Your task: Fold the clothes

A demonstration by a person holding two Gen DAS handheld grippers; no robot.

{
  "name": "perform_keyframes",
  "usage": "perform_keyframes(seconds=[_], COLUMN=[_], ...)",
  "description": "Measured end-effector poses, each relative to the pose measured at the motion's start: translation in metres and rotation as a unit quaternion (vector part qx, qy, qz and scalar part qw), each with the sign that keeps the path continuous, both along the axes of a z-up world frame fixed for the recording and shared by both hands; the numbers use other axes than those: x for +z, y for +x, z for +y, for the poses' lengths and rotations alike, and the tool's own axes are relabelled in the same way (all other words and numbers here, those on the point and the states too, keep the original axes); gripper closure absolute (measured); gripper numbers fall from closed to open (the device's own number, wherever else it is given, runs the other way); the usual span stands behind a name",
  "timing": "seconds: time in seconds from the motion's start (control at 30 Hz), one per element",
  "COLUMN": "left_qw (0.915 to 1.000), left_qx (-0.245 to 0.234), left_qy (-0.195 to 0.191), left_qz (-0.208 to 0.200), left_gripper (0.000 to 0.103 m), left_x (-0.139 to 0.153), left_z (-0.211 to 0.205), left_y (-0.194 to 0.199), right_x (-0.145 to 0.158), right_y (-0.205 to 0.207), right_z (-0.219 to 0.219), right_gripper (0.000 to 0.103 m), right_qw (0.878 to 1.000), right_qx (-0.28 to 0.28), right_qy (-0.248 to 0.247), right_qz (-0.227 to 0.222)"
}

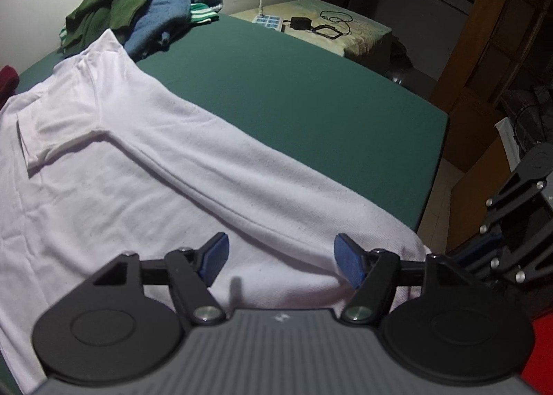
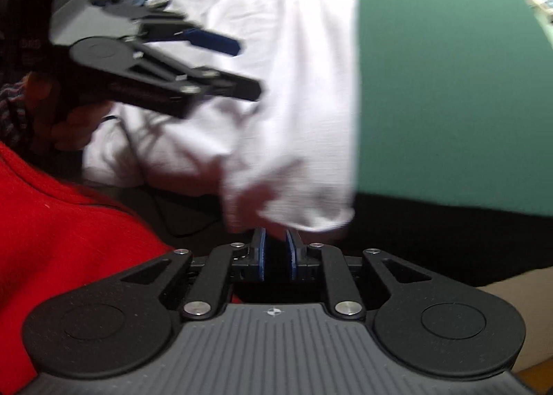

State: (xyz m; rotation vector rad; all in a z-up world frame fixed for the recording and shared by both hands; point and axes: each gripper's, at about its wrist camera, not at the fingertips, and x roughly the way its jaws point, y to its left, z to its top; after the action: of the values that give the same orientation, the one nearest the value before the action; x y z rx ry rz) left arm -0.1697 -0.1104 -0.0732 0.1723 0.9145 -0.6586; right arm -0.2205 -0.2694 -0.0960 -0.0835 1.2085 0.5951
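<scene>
Jaws of the left gripper stand wide above the white shirt spread on the green surface; the right gripper is nearly closed, seemingly pinching the hem, though blur obscures contact. Light, limp cloth: take corners.

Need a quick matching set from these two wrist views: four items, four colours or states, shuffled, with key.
Items:
1. white cotton shirt
2. flat bed sheet
3. left gripper
4. heap of unfolded clothes

Matches:
A. piled by the far wall
B. plain green
C. spread flat, one sleeve folded in
D. jaws open above the shirt hem

Pairs: 1-C, 2-B, 3-D, 4-A
</scene>
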Motion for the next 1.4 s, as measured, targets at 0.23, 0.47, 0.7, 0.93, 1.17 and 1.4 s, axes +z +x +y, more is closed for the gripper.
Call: perform_keyframes(seconds=[0.23, 0.47, 0.7, 0.93, 1.17, 1.4], left_qw=[0.9984, 0.9978, 0.9990, 0.9928, 0.9593, 0.9361], left_qx=[-0.044, -0.044, -0.005, 0.088, 0.236, 0.288], left_qy=[0.034, 0.050, 0.038, 0.062, 0.131, 0.187], left_qz=[0.005, 0.000, 0.026, 0.053, 0.084, 0.076], left_gripper=[0.034, 0.032, 0.032, 0.029, 0.030, 0.028], left_x=[-0.020, -0.026, -0.022, -0.018, -0.021, -0.029], left_z=[-0.028, -0.027, 0.001, 0.050, 0.123, 0.130], left_y=[0.002, -0.012, -0.034, -0.078, -0.122, -0.135], right_x=[-0.015, -0.036, -0.009, 0.038, 0.018, 0.006], right_y=[-0.015, -0.018, -0.001, 0.063, 0.097, 0.124], right_z=[0.021, 0.028, 0.006, 0.011, 0.045, 0.069], right_gripper=[0.078, 0.103, 0.100, 0.065, 0.085, 0.086], right_qw=[0.977, 0.960, 0.971, 0.985, 0.982, 0.984], right_qx=[0.152, 0.240, 0.211, 0.127, 0.154, 0.162], right_qy=[-0.112, -0.113, -0.089, 0.052, 0.049, 0.027], right_qz=[-0.101, -0.093, -0.070, -0.104, -0.099, -0.068])
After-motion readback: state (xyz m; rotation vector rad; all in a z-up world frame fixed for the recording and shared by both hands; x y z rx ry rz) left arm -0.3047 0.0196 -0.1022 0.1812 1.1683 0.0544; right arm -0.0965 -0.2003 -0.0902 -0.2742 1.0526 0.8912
